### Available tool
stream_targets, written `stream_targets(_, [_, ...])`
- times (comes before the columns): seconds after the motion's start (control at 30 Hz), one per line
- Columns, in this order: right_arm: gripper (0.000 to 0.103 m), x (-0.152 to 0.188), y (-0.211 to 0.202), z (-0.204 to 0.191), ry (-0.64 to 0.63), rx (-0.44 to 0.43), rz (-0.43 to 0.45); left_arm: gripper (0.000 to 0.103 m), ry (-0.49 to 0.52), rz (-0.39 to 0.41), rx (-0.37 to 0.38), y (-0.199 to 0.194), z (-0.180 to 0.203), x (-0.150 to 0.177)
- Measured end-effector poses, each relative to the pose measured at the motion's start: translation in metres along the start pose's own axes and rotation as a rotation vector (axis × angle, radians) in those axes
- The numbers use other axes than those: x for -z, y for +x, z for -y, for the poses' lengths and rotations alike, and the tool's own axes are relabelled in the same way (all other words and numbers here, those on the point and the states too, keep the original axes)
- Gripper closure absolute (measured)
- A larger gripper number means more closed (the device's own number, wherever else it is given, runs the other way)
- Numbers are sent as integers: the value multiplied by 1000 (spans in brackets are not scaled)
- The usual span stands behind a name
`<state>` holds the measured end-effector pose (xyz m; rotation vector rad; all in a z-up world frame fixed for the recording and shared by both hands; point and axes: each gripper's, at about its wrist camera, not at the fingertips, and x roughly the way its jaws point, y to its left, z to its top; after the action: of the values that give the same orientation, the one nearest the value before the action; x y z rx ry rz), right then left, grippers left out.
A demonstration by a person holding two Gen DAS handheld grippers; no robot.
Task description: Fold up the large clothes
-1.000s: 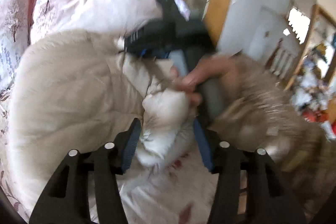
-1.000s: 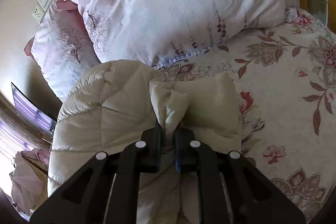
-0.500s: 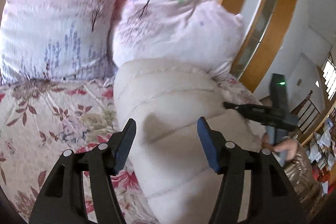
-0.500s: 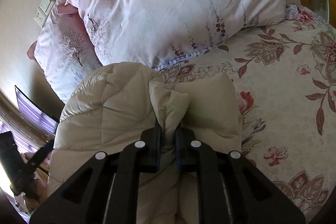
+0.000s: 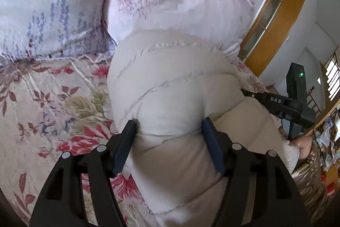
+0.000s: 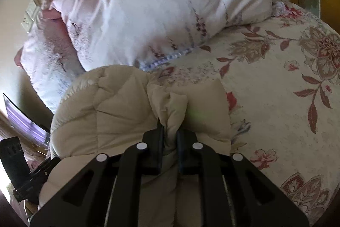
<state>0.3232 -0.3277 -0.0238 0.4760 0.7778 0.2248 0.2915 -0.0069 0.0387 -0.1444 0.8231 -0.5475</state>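
Observation:
A cream quilted puffer jacket [image 5: 170,78] lies bunched on the floral bedspread [image 5: 42,99], against the pillows. My left gripper [image 5: 167,127] straddles a puffy fold at the jacket's left edge; its jaws are opening and the blue pads [image 5: 125,142] flank the fold and just touch it. In the right wrist view my right gripper [image 6: 170,127] is shut on a pinched ridge of the jacket [image 6: 110,110]. The right tool's black body [image 5: 282,103] and the hand holding it [image 5: 303,146] show at the right edge of the left wrist view.
Two pale floral pillows [image 5: 170,3] [image 5: 42,3] lean at the head of the bed, right behind the jacket. A wooden door frame [image 5: 276,14] stands to the right. Bedspread [image 6: 276,88] stretches right of the jacket. A cluttered room corner [image 5: 327,131] lies beyond.
My left gripper swung away from the right hand to the jacket's other side and lowered astride a fold, its jaws wider. The right gripper kept its hold and stayed put.

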Motion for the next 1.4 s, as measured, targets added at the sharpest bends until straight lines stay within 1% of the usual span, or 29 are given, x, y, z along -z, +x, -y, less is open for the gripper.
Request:
stream_targets(0.17, [92, 3, 5, 11, 38, 18, -22, 34, -27, -64, 31, 22, -6, 0])
stream_targets(0.3, [92, 5, 7, 14, 54, 32, -32, 30, -8, -79, 11, 35, -5, 2])
stream_targets(0.37, [87, 4, 3, 13, 51, 38, -36, 30, -9, -88, 2, 36, -3, 1])
stream_targets(0.4, [81, 4, -4, 12, 43, 55, -26, 30, -7, -91, -1, 35, -3, 1])
stream_targets(0.43, [72, 4, -11, 11, 35, 72, -8, 30, -6, -94, -3, 35, -3, 1])
stream_targets(0.5, [68, 7, -39, 7, 13, 86, 61, 29, -10, -98, -2, 36, -4, 1])
stream_targets(0.57, [61, 14, -66, 3, -3, 43, 91, 29, -16, -104, 3, 37, -5, 1])
stream_targets(0.6, [53, 20, -77, 1, -13, 20, 85, 29, -17, -106, 4, 37, -5, 1])
stream_targets(0.63, [47, 24, -82, 0, -18, 6, 77, 29, -17, -107, 5, 37, -5, 1])
stream_targets(0.67, [47, 32, -88, -2, -32, -21, 52, 28, -20, -107, 6, 37, -5, 1])
stream_targets(0.8, [48, 62, -94, -7, -68, -63, -44, 27, -28, -106, 5, 36, -5, 2])
stream_targets(0.83, [69, 69, -90, -8, -72, -58, -71, 27, -29, -104, 3, 36, -5, 2])
stream_targets(0.87, [86, 76, -86, -10, -75, -53, -95, 27, -30, -102, 3, 35, -5, 2])
stream_targets(0.9, [88, 81, -82, -10, -71, -49, -110, 27, -31, -98, 4, 34, -5, 2])
stream_targets(0.93, [90, 86, -82, -7, -64, -42, -105, 27, -32, -85, 8, 30, -5, 3])
stream_targets(1.0, [90, 93, -81, -4, -45, -22, -102, 31, -29, -59, 12, 17, -1, 3])
stream_targets(1.07, [90, 98, -76, 0, -29, -10, -113, 33, -7, -11, 17, -7, 7, 5])
stream_targets(1.13, [90, 102, -69, 1, -32, 10, -116, 33, 35, 33, 29, -29, 19, 9])
stream_targets(1.2, [90, 107, -64, 2, -38, 22, -111, 33, 86, 50, 52, -45, 33, 16])
stream_targets(1.23, [90, 108, -62, 2, -36, 24, -108, 33, 124, 50, 66, -51, 42, 23])
stream_targets(1.3, [90, 109, -60, 4, -35, 27, -104, 33, 182, 24, 72, -51, 56, 32])
stream_targets(1.33, [90, 111, -60, 5, -33, 33, -101, 33, 214, -4, 56, -46, 61, 38])
stream_targets(1.37, [89, 111, -60, 5, -32, 35, -102, 33, 243, -26, 17, -37, 64, 43])
stream_targets(1.4, [88, 111, -60, 6, -31, 35, -106, 33, 260, -43, -6, -30, 65, 46])
